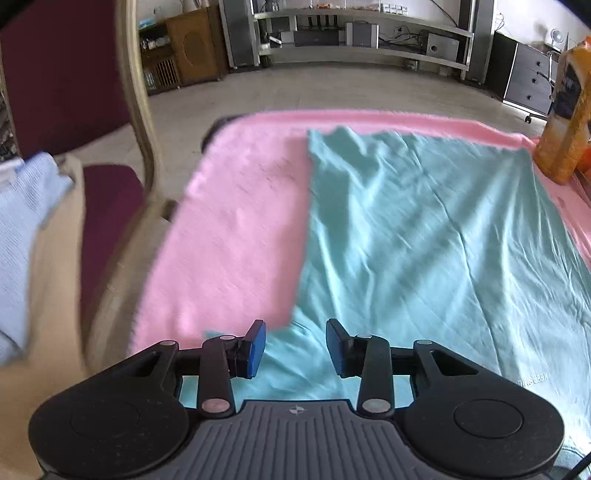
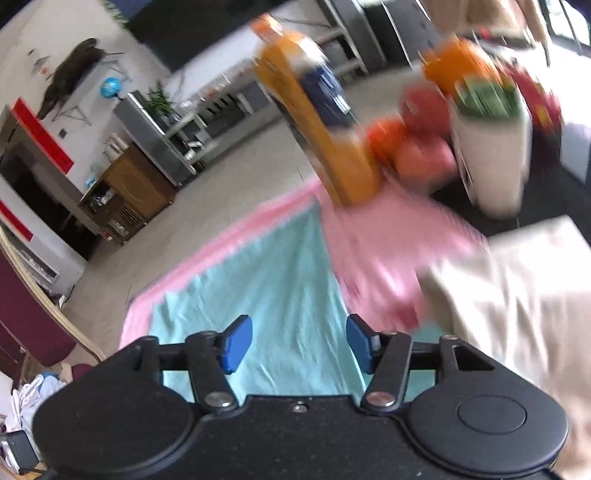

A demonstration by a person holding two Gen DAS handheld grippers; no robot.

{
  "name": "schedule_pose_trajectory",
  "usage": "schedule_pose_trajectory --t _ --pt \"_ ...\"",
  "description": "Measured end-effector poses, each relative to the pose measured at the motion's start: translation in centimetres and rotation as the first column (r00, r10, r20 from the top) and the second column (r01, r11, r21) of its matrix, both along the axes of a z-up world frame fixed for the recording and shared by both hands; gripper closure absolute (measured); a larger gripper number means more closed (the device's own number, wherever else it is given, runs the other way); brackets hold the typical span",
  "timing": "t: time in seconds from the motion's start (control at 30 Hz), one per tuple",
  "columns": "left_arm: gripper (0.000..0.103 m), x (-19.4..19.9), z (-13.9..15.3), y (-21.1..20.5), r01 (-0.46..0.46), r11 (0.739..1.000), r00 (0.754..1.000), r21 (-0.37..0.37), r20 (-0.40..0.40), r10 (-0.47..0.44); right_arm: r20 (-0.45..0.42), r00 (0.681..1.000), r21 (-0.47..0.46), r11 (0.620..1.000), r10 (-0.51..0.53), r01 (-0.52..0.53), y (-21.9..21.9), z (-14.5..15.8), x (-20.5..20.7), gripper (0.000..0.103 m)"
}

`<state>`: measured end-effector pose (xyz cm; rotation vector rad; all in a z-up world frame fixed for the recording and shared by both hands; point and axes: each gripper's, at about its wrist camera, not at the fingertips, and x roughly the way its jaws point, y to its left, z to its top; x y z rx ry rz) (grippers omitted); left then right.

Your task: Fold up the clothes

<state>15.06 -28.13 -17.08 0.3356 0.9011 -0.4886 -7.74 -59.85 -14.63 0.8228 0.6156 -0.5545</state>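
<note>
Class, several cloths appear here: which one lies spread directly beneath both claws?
The teal garment, lying flat on the pink cloth. The pale blue cloth sits off on the chair.

Daylight is filling both views, bright and even, and soft shadows are lying in the creases of the teal garment (image 1: 424, 229). Left of that garment, the chair frame (image 1: 140, 110) and pink cover (image 1: 229, 221) are smearing with motion blur. In the right wrist view blur is running stronger: beyond the garment the orange carton (image 2: 325, 122) and the fruit (image 2: 410, 144) are streaking. Fisheye distortion is bending the far shelving (image 1: 362, 33), and the corners are darkening to black.
</note>
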Motion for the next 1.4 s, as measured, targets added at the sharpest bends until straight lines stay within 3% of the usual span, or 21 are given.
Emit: schedule_pose_trajectory --t 0.07,0.1,0.17,0.33,0.4,0.43,0.47,0.57,0.73,0.83,0.9,0.93,1.0,1.13,1.23,1.33,1.4 --pt "0.069 0.0 -1.1 -1.0 0.023 1.0 1.0 -0.005 0.021 -0.023 -0.043 0.999 0.017 1.0 -0.005 0.006 -0.6 -2.8 0.4 0.054" --pt "0.074 0.1 -1.6 -1.5 0.023 1.0 0.999 -0.009 0.042 -0.023 -0.082 0.997 -0.004 1.0 0.014 -0.014 -0.7 -3.7 0.9 0.064" --pt "0.083 0.8 -2.5 -2.0 0.022 1.0 0.997 -0.007 0.074 -0.022 -0.154 0.986 -0.061 0.996 0.061 -0.071 -0.9 -4.9 2.2 0.072" --pt "0.084 1.5 -4.2 -2.3 0.031 0.997 0.992 0.066 0.117 -0.039 -0.265 0.955 -0.113 0.98 0.131 -0.165 -1.0 -7.3 4.0 0.072" --pt "0.078 1.6 -4.2 -2.2 0.022 0.997 0.992 0.074 0.122 -0.031 -0.286 0.945 -0.14 0.969 0.156 -0.202 -0.4 -7.6 4.0 0.073" --pt "0.077 1.6 -4.2 -1.9 0.004 0.997 0.992 0.079 0.125 -0.014 -0.301 0.941 -0.163 0.964 0.155 -0.211 -0.1 -7.6 4.0 0.077" --pt "0.077 1.7 -4.2 -1.7 -0.014 0.996 0.992 0.083 0.127 0.003 -0.318 0.936 -0.187 0.958 0.15 -0.217 0.3 -7.5 4.0 0.1" --pt "0.074 2.2 -4.0 -1.0 -0.058 0.996 0.992 0.07 0.113 0.05 -0.348 0.936 -0.286 0.944 0.057 -0.164 1.2 -6.6 3.4 0.099" --pt "0.068 2.1 -4.0 -0.5 -0.083 0.994 0.99 0.076 0.121 0.074 -0.399 0.917 -0.292 0.946 0.016 -0.144 1.2 -7.4 3.2 0.098" --pt "0.068 2.1 -3.7 0.2 -0.106 0.992 0.99 0.062 0.103 0.099 -0.386 0.922 -0.265 0.955 0.02 -0.132 1.4 -7.1 2.9 0.087" --pt "0.07 2.2 -3.0 1.2 -0.144 0.989 0.988 0.028 0.066 0.142 -0.348 0.937 -0.222 0.971 0.004 -0.087 1.3 -6.2 2.0 0.074" --pt "0.078 2.1 -2.5 1.6 -0.17 0.985 0.984 0.027 0.065 0.167 -0.32 0.947 -0.209 0.976 -0.008 -0.062 1.3 -5.7 1.4 0.071" --pt "0.082 1.6 -1.7 2.0 -0.193 0.981 0.978 0.022 0.091 0.19 -0.257 0.966 -0.19 0.982 -0.028 -0.022 1.3 -4.6 0.2 0.063" --pt "0.082 1.3 -0.9 1.4 -0.136 0.99 0.985 -0.041 0.102 0.139 -0.123 0.992 -0.127 0.992 -0.002 -0.013 1.1 -4.1 -0.8 0.065" --pt "0.078 0.9 -1.4 -0.1 -0.024 0.996 0.998 -0.082 0.057 0.029 -0.032 0.997 0.039 0.997 0.07 -0.068 0.7 -5.5 0.1 0.073" --pt "0.077 -0.5 -2.3 -1.8 0.085 0.995 0.993 -0.046 0.085 -0.081 0.052 0.987 0.216 0.964 0.15 -0.158 0.5 -7.7 1.5 0.073" --pt "0.074 -0.9 -3.1 -2.5 0.118 0.993 0.989 -0.011 0.094 -0.116 0.047 0.985 0.243 0.954 0.166 -0.173 0.5 -8.8 2.2 0.073"
